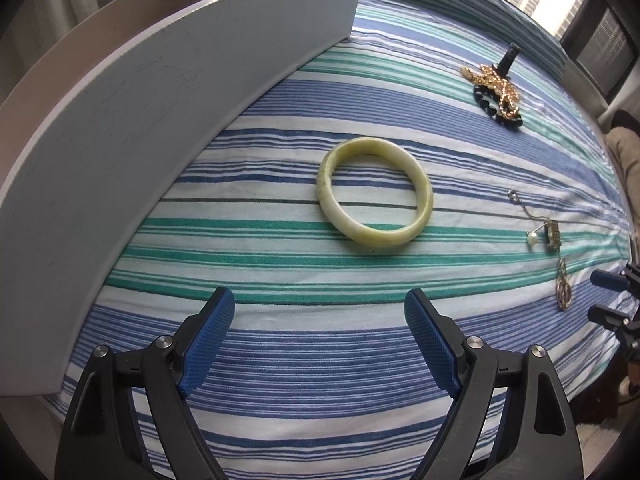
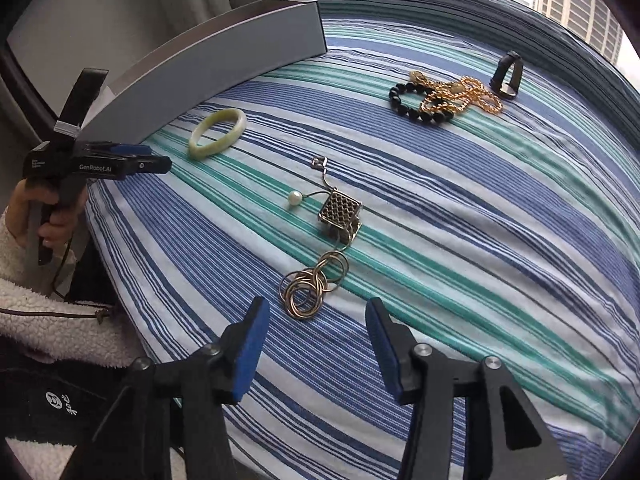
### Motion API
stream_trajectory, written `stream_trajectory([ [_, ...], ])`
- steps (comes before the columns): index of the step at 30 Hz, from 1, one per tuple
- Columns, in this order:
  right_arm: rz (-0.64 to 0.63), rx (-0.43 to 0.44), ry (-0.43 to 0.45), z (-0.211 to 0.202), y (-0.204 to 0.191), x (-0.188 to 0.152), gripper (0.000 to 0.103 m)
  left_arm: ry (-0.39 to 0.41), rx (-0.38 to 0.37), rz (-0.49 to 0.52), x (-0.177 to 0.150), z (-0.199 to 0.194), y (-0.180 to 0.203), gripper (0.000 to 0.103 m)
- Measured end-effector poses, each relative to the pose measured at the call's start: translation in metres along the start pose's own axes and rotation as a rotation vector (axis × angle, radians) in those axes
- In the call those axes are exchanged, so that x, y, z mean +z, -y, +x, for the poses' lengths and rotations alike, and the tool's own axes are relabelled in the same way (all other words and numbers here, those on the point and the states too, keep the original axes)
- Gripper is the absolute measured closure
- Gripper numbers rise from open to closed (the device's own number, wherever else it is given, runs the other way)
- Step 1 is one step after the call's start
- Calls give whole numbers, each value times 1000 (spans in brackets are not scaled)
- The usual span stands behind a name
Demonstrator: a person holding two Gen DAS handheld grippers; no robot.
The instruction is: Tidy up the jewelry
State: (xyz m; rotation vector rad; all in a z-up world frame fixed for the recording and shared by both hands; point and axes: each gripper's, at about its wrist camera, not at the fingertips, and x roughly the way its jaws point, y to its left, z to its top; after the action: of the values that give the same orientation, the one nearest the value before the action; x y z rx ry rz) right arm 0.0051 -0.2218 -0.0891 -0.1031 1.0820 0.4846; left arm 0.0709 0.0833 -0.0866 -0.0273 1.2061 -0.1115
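Hovering apart and empty, the left tongs (image 1: 318, 316) face the jade bangle (image 1: 375, 195) lying flat on the striped bed (image 1: 320, 380) beside the grey box (image 1: 132, 120); smooth stone may slip. Right tongs (image 2: 316, 328), also apart, risk snagging the ringed pendant necklace (image 2: 320, 240).

**Jewelry count on the striped cloth**

One pale green bangle (image 2: 218, 133). One black bead bracelet (image 2: 416, 105). One gold chain (image 2: 466, 96) tangled over it. One black ring-shaped piece (image 2: 508, 76), far right. One pendant necklace (image 2: 338, 214) carrying a single pearl (image 2: 294, 199), near centre. One grey box (image 2: 208, 80), far left.
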Motion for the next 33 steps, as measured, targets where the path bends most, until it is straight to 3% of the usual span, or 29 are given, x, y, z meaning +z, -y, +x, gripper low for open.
stream_trajectory([
  [13, 117, -23, 28, 1, -5, -3, 52, -39, -38, 85, 20, 22, 18, 12],
  [22, 153, -77, 22, 1, 2, -3, 52, -18, 28, 172, 47, 42, 35, 6],
  [33, 88, -60, -28, 7, -13, -10, 52, 0, 21, 183, 58, 50, 38, 1],
])
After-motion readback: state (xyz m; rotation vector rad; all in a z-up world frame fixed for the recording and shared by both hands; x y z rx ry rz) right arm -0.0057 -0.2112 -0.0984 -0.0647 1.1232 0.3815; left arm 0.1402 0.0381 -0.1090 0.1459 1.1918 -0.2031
